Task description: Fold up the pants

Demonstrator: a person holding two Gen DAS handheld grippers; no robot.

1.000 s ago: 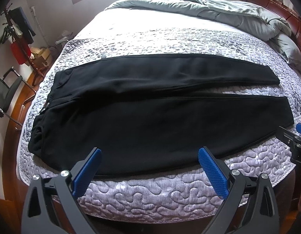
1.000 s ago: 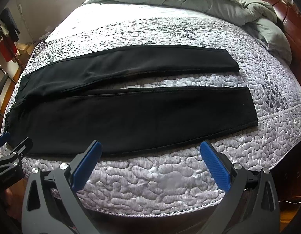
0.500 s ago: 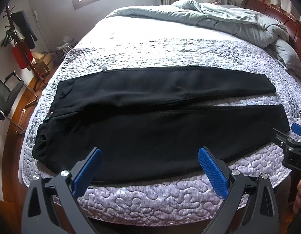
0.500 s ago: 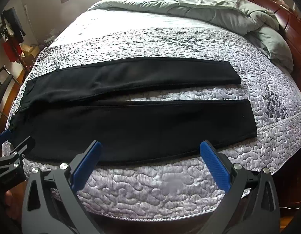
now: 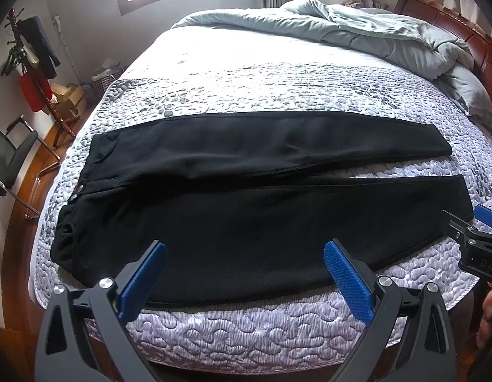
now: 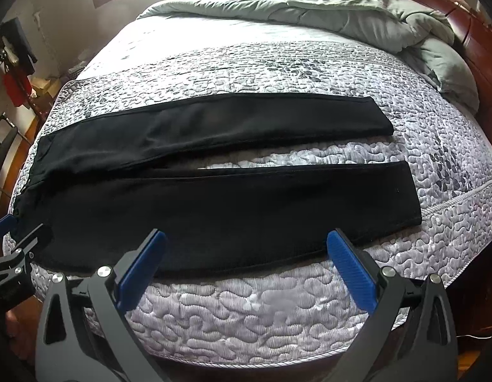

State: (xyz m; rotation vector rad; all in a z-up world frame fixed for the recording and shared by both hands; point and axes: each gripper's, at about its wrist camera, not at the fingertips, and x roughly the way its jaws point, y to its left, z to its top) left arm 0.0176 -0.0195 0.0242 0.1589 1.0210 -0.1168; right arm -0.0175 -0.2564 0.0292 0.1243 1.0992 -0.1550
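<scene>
- Left gripper (image 5: 244, 270) has its 2 blue pads spread wide and holds nothing. It hangs over the near edge of the bed, just in front of the black pants (image 5: 246, 197).
- Right gripper (image 6: 246, 269) is spread wide too and holds nothing. It sits by the same near edge, further toward the leg ends.
- Black pants lie flat on the gray quilted mattress (image 5: 246, 334). Nothing is folded yet.
- The pants run long from side to side, across both views. The waistband (image 5: 83, 187) is on the left and the 2 leg ends are on the right.
- The 2 legs are split apart like a V, with a strip of mattress between them. The near leg (image 6: 230, 210) lies closest to both grippers. The far leg (image 6: 214, 127) is behind it.
- The left gripper is nearer the waistband. The right gripper is nearer the near leg's cuff (image 6: 405, 197).
- I think the next move is to pinch the near leg's front edge and flip it away, onto the far leg. So both grippers must reach forward and down.
- A gray-green comforter (image 5: 357, 35) is bunched up far back on the bed, well away from the pants.
</scene>
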